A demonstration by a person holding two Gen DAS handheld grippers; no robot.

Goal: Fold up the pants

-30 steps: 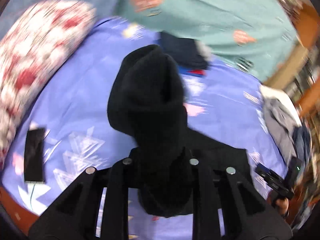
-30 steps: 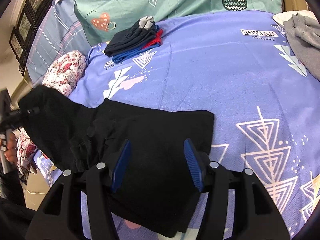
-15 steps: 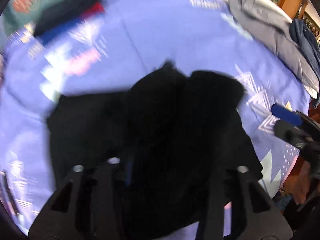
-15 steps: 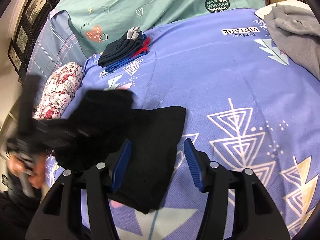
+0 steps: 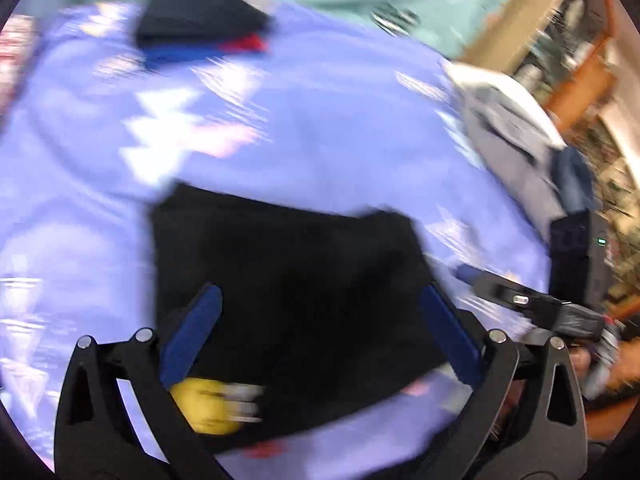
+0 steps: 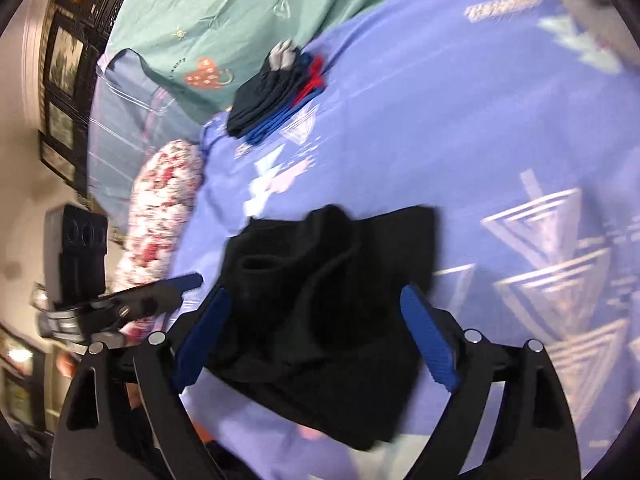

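Note:
The black pants [image 5: 296, 296] lie folded in a compact block on the purple bedsheet [image 5: 320, 120]. In the right wrist view the pants [image 6: 320, 300] show a rumpled fold on top. My left gripper [image 5: 320, 300] is open and empty just above the pants. My right gripper [image 6: 316, 300] is open and empty above the same pants. The right gripper also shows at the right of the left wrist view [image 5: 520, 300]. The left gripper shows at the left of the right wrist view [image 6: 132, 300]. A yellow patch [image 5: 208, 408] shows at the pants' near edge.
A stack of folded dark, blue and red clothes [image 6: 276, 92] sits at the head of the bed near a teal pillow [image 6: 240, 20]. A floral pillow [image 6: 160, 208] lies at the left. Grey clothes [image 5: 512, 128] lie at the bed's right edge.
The left gripper carried the raised pant leg over and laid it on the rest of the pants, then opened. The right gripper stayed open and moved closer over the pants.

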